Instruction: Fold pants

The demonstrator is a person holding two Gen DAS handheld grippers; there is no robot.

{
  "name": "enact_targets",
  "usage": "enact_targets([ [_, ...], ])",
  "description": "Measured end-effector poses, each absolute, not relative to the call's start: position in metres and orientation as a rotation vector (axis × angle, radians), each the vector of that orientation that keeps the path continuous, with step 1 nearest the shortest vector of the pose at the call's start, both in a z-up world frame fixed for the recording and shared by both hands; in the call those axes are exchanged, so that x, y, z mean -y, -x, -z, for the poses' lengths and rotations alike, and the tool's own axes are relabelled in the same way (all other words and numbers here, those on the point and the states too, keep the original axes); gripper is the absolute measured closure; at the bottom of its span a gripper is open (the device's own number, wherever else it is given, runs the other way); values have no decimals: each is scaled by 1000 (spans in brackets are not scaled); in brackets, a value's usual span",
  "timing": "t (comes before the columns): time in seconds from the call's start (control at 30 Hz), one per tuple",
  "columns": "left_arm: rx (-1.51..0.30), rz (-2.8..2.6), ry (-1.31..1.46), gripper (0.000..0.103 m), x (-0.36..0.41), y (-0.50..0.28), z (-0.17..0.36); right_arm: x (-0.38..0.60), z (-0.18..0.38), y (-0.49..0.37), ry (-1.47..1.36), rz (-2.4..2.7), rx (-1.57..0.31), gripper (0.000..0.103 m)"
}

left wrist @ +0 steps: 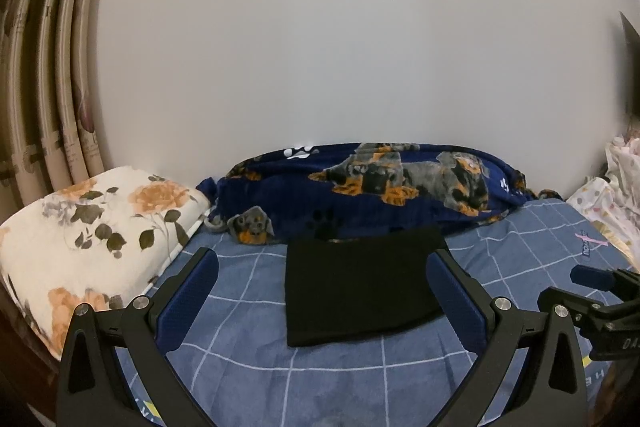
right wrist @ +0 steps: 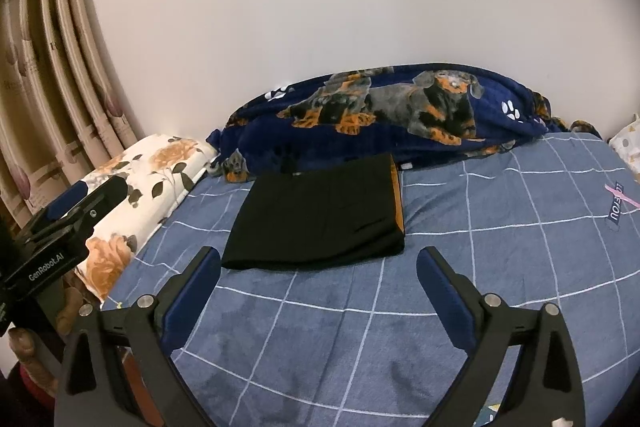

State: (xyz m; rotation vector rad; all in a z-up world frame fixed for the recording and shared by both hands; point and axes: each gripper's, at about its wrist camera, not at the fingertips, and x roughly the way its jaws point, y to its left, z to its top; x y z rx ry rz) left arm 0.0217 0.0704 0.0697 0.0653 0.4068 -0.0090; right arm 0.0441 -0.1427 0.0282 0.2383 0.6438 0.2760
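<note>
The black pants lie folded into a flat rectangle on the blue checked bedsheet. In the right wrist view the pants show an orange stripe along their right edge. My left gripper is open and empty, hovering just in front of the pants. My right gripper is open and empty, near the pants' front edge. The right gripper also shows at the right edge of the left wrist view; the left gripper shows at the left of the right wrist view.
A dark blue dog-print blanket is bunched against the white wall behind the pants. A floral pillow lies at the left, curtains beyond it. Light patterned bedding sits at the right.
</note>
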Motion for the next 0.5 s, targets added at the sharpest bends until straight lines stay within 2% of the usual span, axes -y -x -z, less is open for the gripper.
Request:
enact_targets([
  [0.5,-435,17,-61,0,-72,-27,-63,143,-21,-49,-236,-271,-661,4],
])
